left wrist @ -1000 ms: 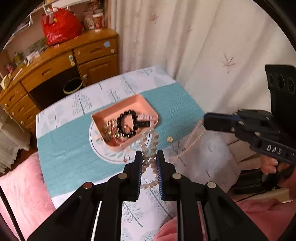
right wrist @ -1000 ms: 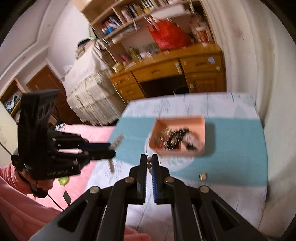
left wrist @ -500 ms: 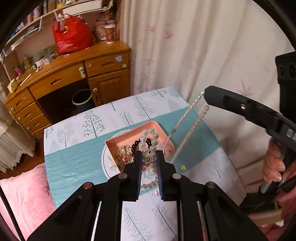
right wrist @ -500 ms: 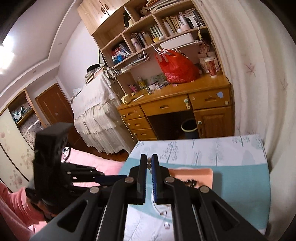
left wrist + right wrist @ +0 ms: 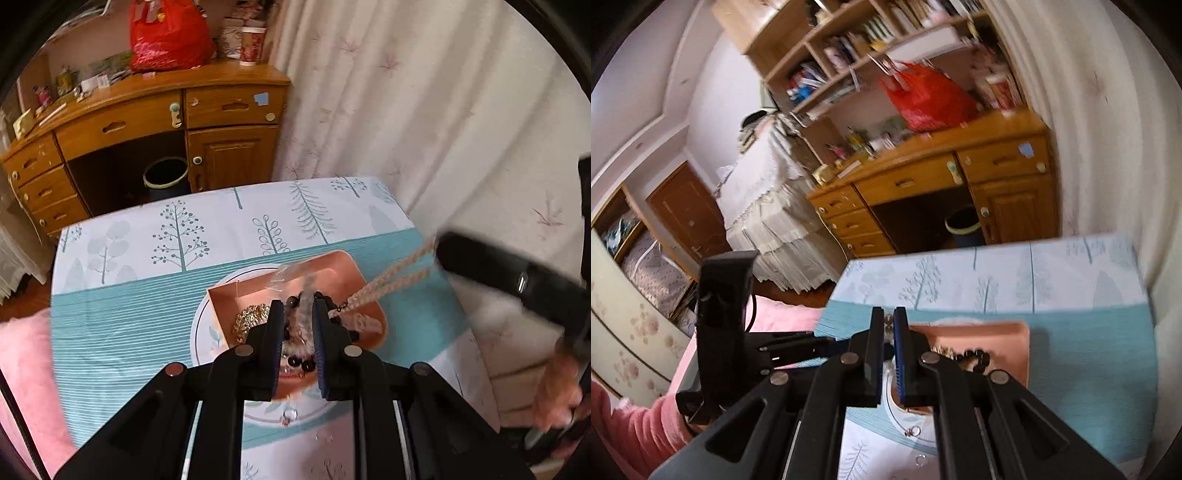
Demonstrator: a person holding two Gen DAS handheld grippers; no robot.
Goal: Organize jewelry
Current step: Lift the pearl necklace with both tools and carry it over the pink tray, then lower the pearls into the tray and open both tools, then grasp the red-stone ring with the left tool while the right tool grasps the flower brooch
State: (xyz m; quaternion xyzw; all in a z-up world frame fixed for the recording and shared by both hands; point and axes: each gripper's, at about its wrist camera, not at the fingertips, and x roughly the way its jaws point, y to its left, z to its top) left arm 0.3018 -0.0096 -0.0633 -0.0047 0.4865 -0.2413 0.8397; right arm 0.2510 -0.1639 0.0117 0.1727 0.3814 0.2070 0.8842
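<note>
A pink tray point(image 5: 325, 267) sits on the table and holds a black bead bracelet point(image 5: 301, 363) and gold jewelry point(image 5: 251, 315). My left gripper point(image 5: 298, 314) is shut on the large-bead pearl necklace point(image 5: 304, 310), blurred, hanging over the tray. My right gripper point(image 5: 888, 323) is shut on a thin pearl strand point(image 5: 391, 280) that runs down into the tray; it shows as a blurred black bar point(image 5: 509, 280) in the left wrist view. The tray point(image 5: 1012, 332) and bracelet point(image 5: 975, 356) also show in the right wrist view, with the left gripper point(image 5: 827, 347) at left.
The table has a teal and white tree-print cloth point(image 5: 147, 295). Small rings point(image 5: 914, 430) lie on the white disc point(image 5: 201, 325) under the tray. A wooden desk point(image 5: 147, 122) with a bin point(image 5: 166, 177) stands behind, a curtain point(image 5: 424, 110) to the right, pink bedding point(image 5: 26, 369) at left.
Both grippers came down toward the tray after lifting. The large-bead necklace now hangs lower over the tray, and the thin strand slants into the tray. Both views are blurred by motion.
</note>
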